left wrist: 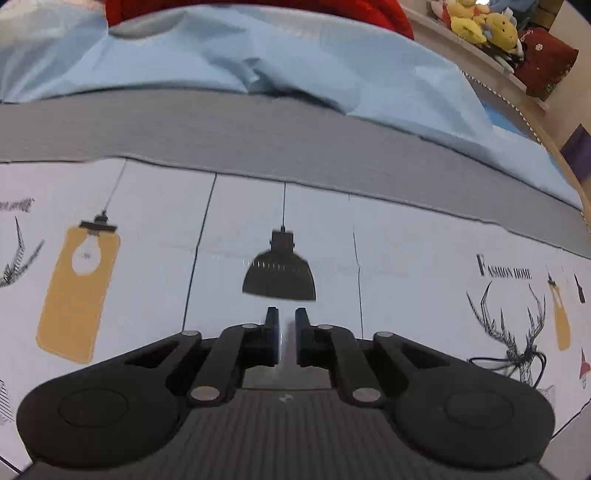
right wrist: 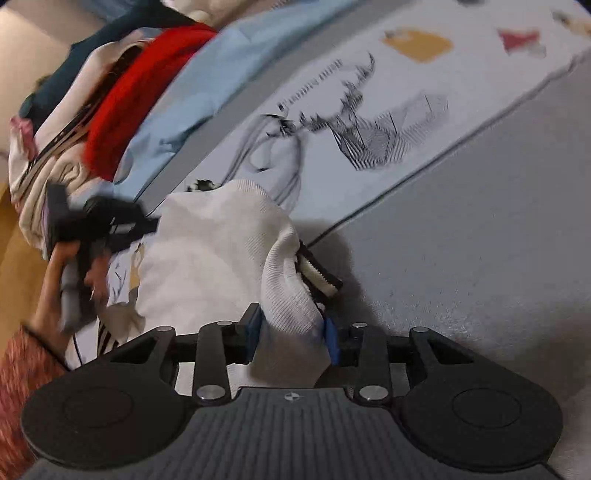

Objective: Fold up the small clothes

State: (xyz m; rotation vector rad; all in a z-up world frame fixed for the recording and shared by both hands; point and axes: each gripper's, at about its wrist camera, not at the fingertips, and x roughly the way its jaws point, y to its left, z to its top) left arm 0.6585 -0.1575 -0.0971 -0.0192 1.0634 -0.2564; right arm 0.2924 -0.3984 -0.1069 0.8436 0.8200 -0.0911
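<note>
A white knit garment (right wrist: 207, 251) with black-and-white striped trim (right wrist: 319, 275) lies bunched on the printed sheet (right wrist: 369, 92). My right gripper (right wrist: 291, 334) is shut on a fold of its ribbed edge. In the right wrist view my left gripper (right wrist: 110, 223) is blurred, held by a hand (right wrist: 55, 273) at the garment's left edge. In its own view, the left gripper (left wrist: 287, 325) is shut with nothing between its fingers, hanging over the sheet's black lamp print (left wrist: 279, 275).
A light blue garment (left wrist: 258, 55) and a red one (left wrist: 369, 11) lie beyond a grey band of the bed (left wrist: 221, 136). A pile of mixed clothes (right wrist: 74, 110) is at the far left. Plush toys (left wrist: 480, 22) sit on a shelf.
</note>
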